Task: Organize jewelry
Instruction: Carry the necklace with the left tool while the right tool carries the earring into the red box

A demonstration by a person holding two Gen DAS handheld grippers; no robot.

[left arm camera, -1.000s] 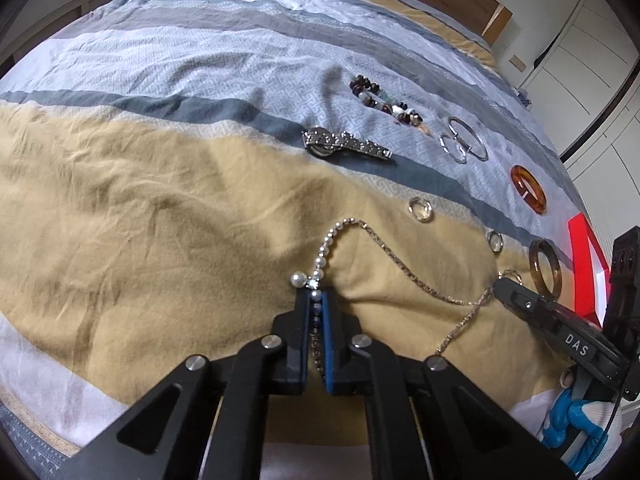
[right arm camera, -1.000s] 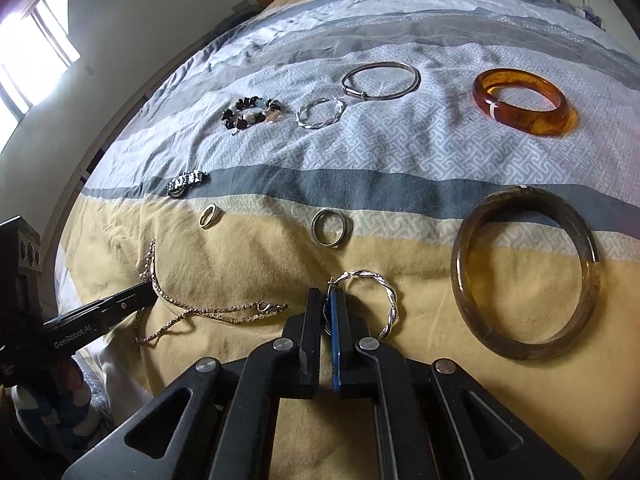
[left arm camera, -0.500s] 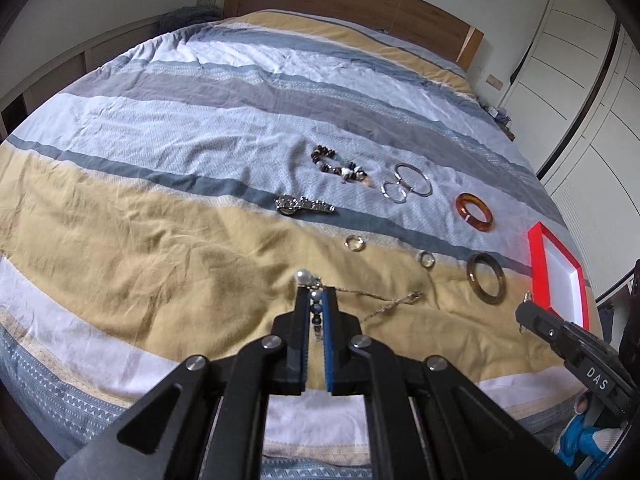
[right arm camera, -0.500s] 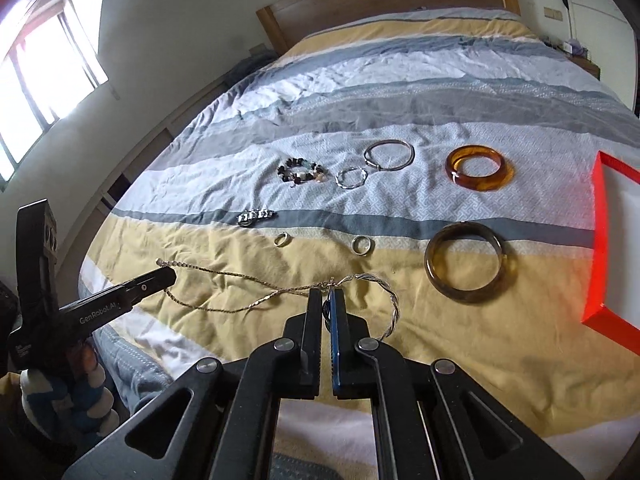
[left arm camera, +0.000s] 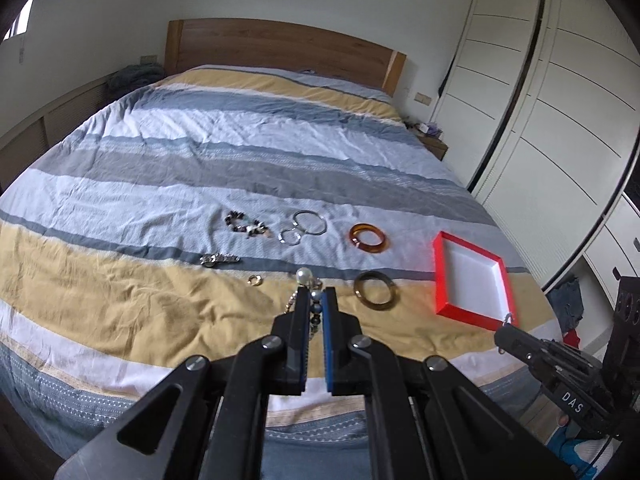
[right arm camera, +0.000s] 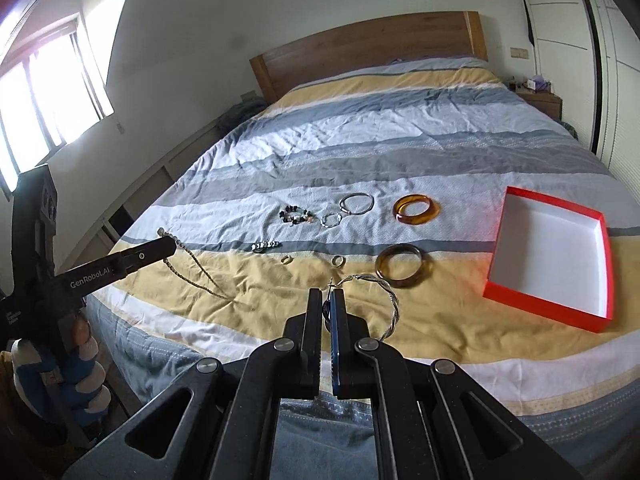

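glossy amber bangle (right arm camera: 416,209), shiny metal hoop (right arm camera: 357,203), matt cloth bedspread (right arm camera: 400,148).

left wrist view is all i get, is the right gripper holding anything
observer: yes, the right gripper is shut on a twisted silver hoop
operator: and what i'm holding, lifted clear
observer: the necklace trails down from the left gripper toward the bed; whether its end touches, i cannot tell
operator: anything hidden from me
observer: a second ring lies left of the brown bangle, apart from it
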